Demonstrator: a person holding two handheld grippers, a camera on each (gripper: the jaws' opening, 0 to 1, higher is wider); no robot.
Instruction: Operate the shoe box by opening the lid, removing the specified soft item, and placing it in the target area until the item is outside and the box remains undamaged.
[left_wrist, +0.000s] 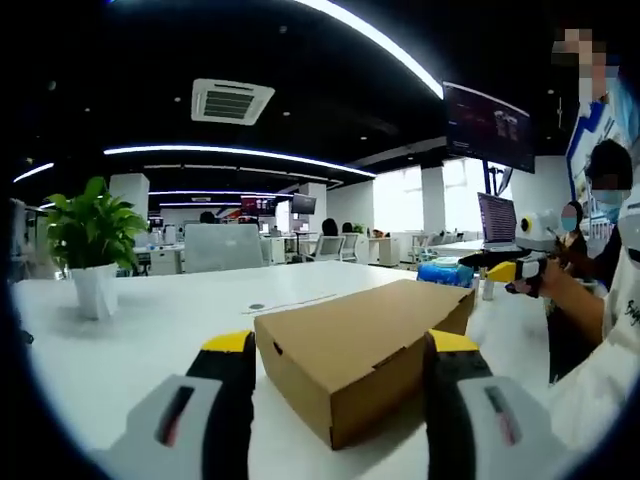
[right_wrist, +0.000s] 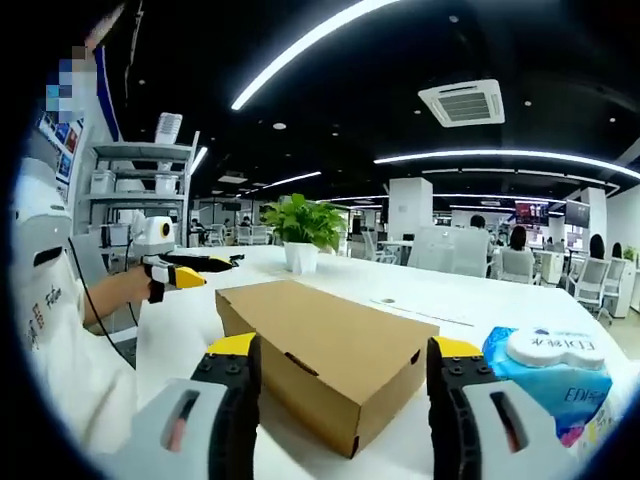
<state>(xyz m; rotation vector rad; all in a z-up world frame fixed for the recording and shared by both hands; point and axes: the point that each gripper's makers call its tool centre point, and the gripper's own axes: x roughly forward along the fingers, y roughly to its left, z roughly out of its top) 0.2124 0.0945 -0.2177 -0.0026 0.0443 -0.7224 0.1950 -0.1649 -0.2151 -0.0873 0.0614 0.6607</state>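
Potted green plant (left_wrist: 90, 245) sitting on the white table (left_wrist: 180, 320), a blue wet-wipes pack (right_wrist: 548, 385) with a white lid near the table edge, laptop (left_wrist: 497, 218) further back, metal shelving (right_wrist: 135, 185), and a ceiling AC vent (left_wrist: 232, 100).

Shoe box (left_wrist: 365, 365): plain brown cardboard, unprinted, with small dark slots on its sides. Bench (left_wrist: 150, 330): white. Left claw (left_wrist: 340, 345): grey bodies with black jaws tipped in yellow, a reddish strip set in each body; right claw (right_wrist: 345, 350): coloured the same. Wipes pack (right_wrist: 555, 385): bright blue wrapper with a white lid and a pink patch low down. Potted plant (left_wrist: 92, 250): green leaves in a white pot. Person's sleeve (right_wrist: 60, 330): white with small dark and red lettering. Ceiling (right_wrist: 400, 60): black, crossed by white light strips.
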